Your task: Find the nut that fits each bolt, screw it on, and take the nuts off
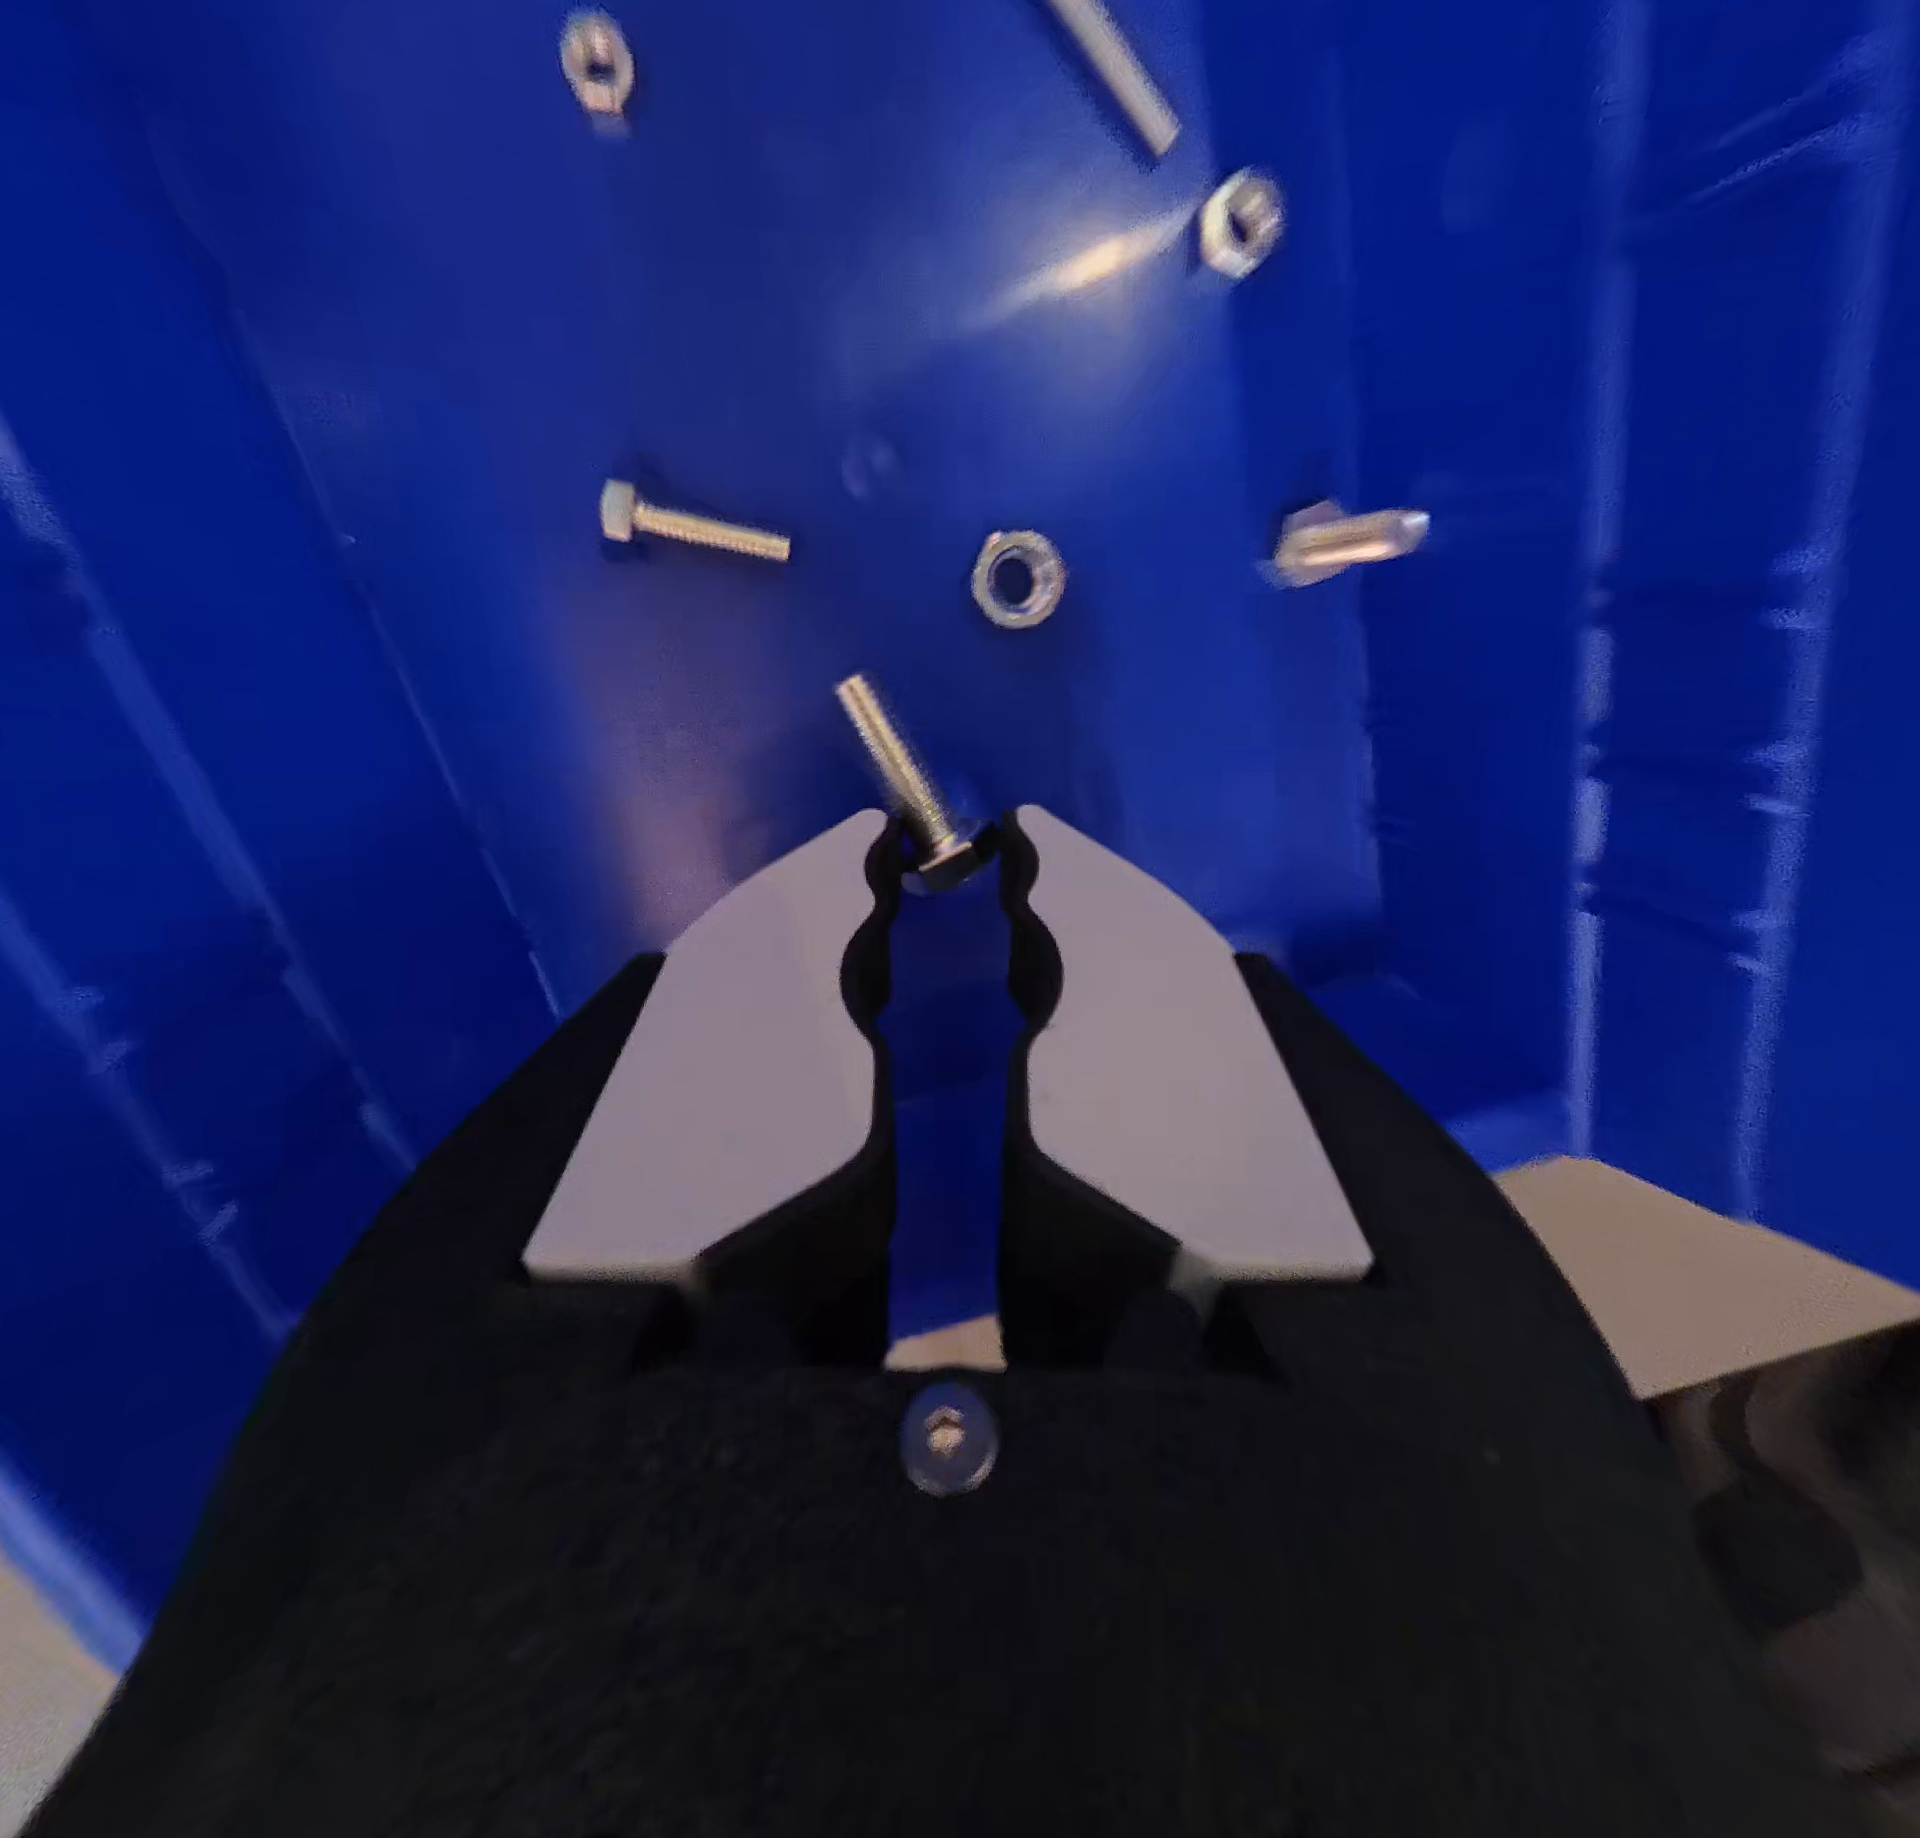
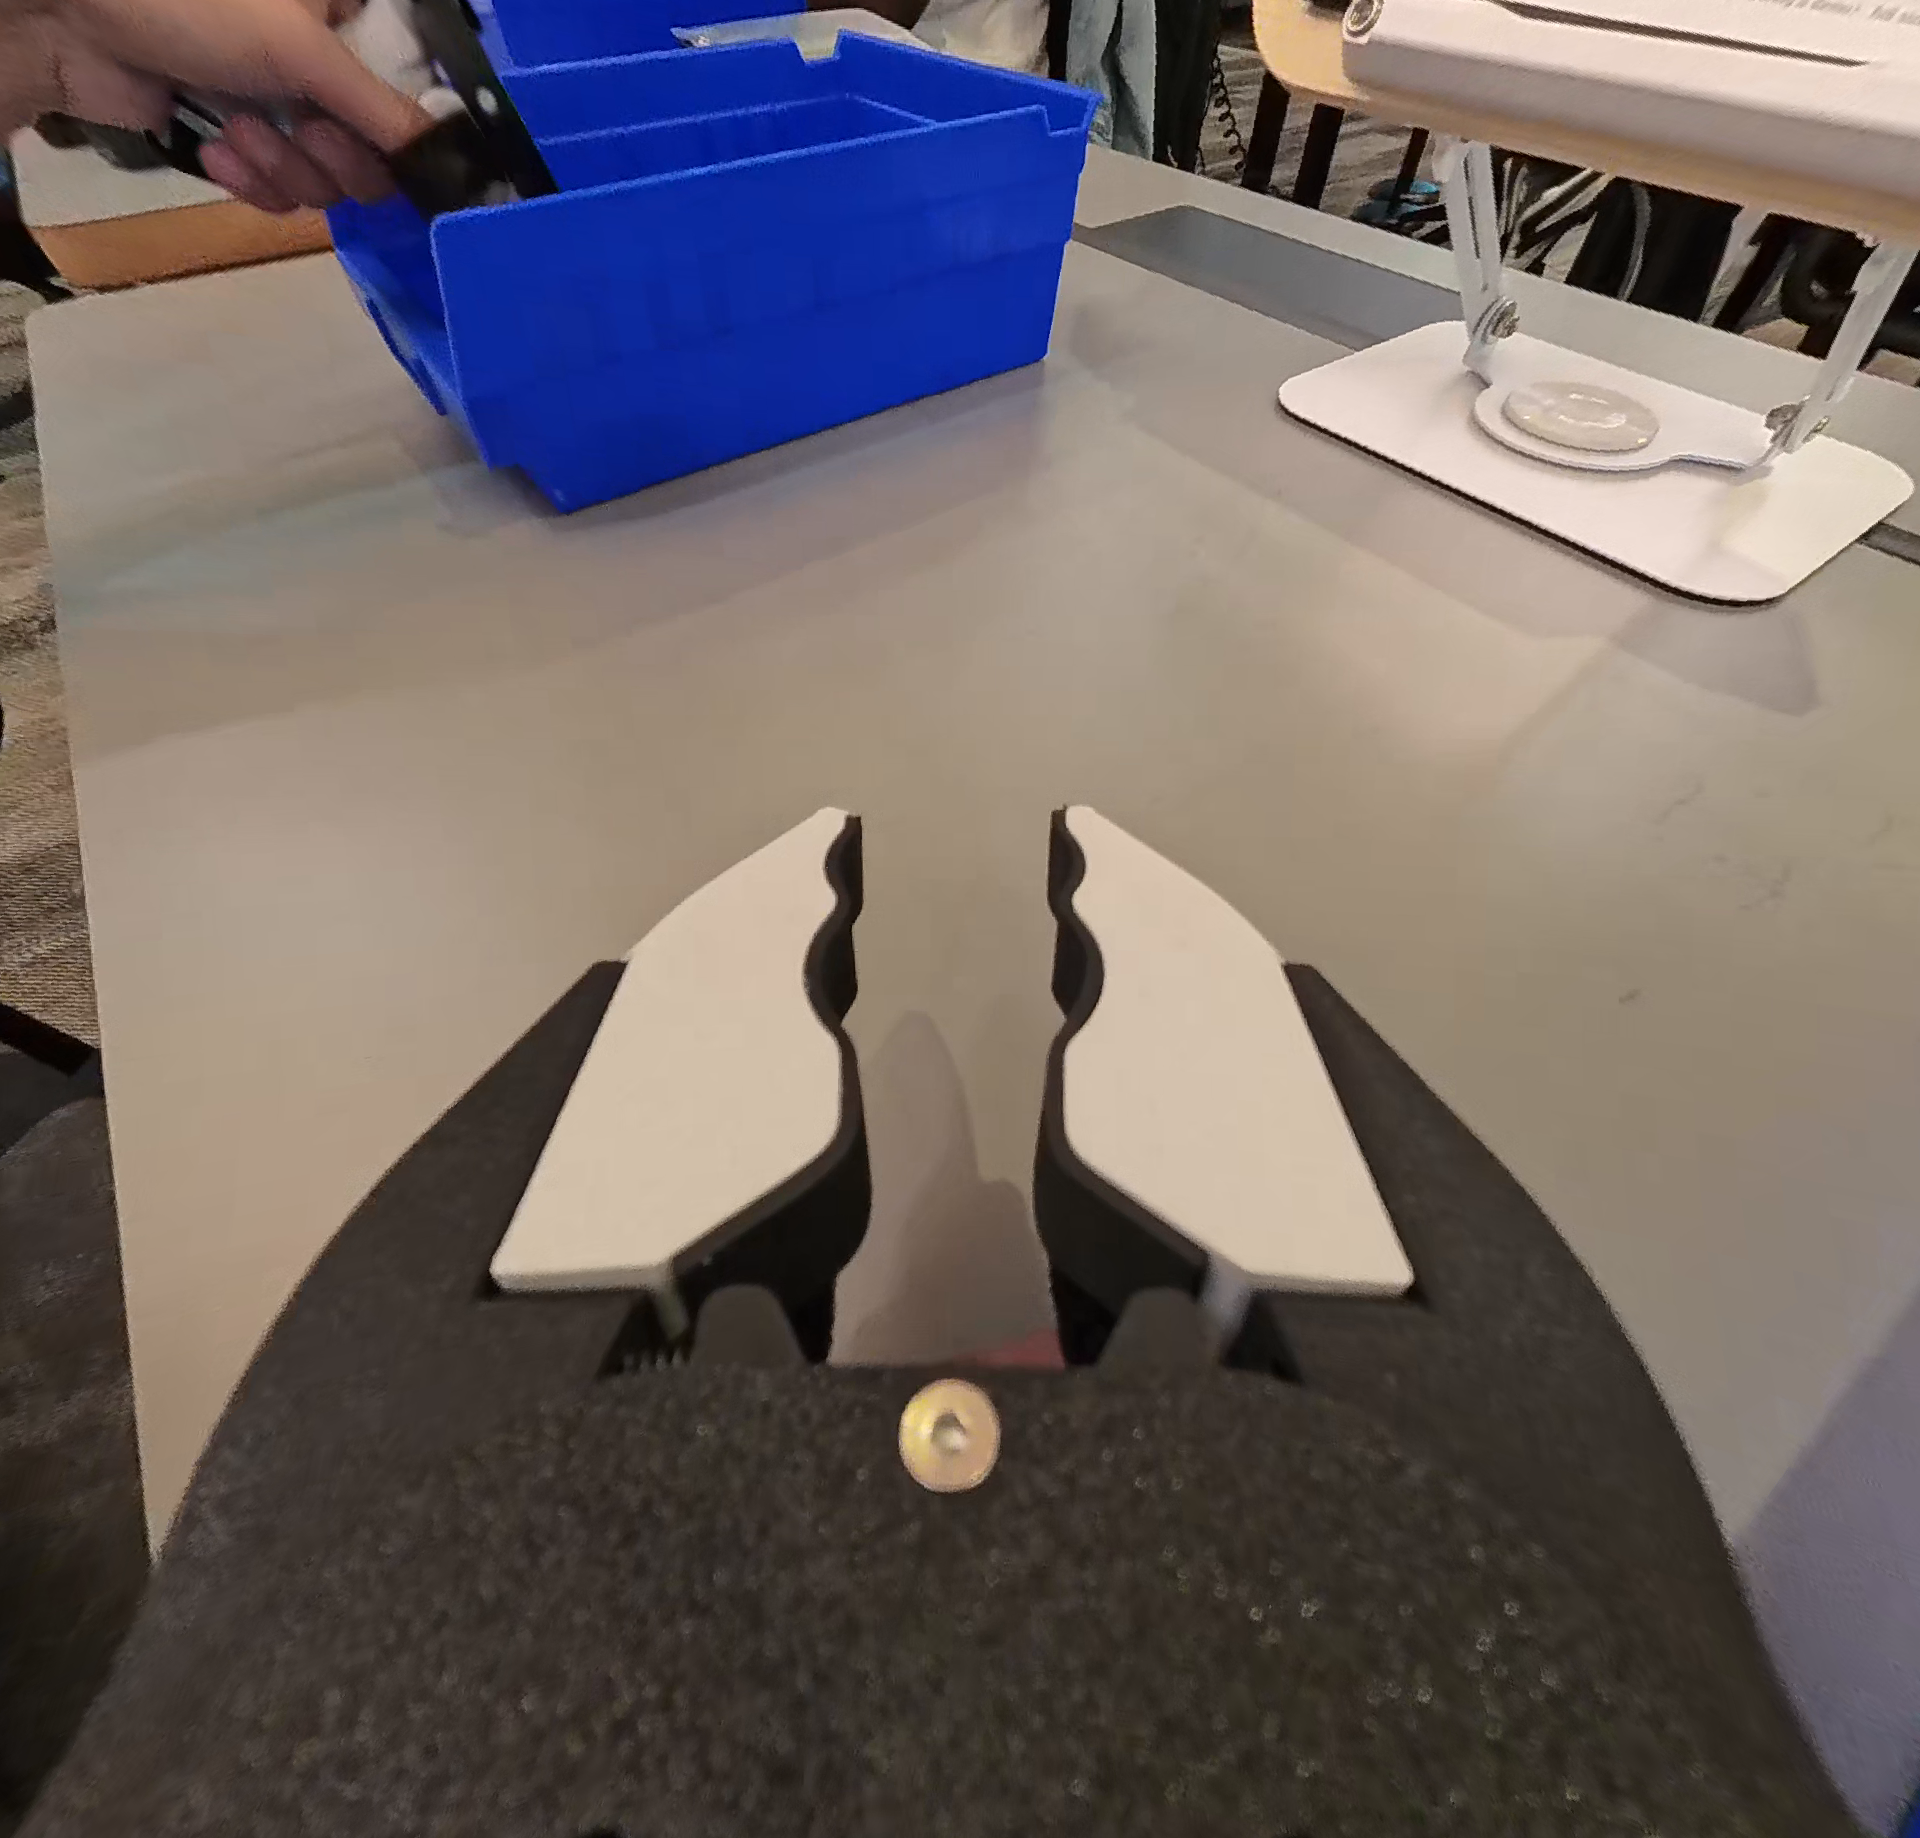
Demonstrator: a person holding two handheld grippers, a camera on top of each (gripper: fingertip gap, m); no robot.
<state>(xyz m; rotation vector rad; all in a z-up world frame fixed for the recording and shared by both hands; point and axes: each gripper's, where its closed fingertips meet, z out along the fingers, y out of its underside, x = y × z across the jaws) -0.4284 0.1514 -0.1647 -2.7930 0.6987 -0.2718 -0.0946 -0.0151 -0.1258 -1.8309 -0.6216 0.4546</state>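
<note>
Bolt: gripped by its hex head between the tips of the left gripper, shaft pointing up and away into the blue bin.
Left jaws: drawn narrow, clamped on the bolt head.
Bin floor: a second bolt at left, a nut just beyond the held one, two more nuts farther off, a long bolt at top.
Right gripper: over the grey table, jaws apart, holding nothing.
Hand: at the bin's left edge in the right wrist view.
</note>
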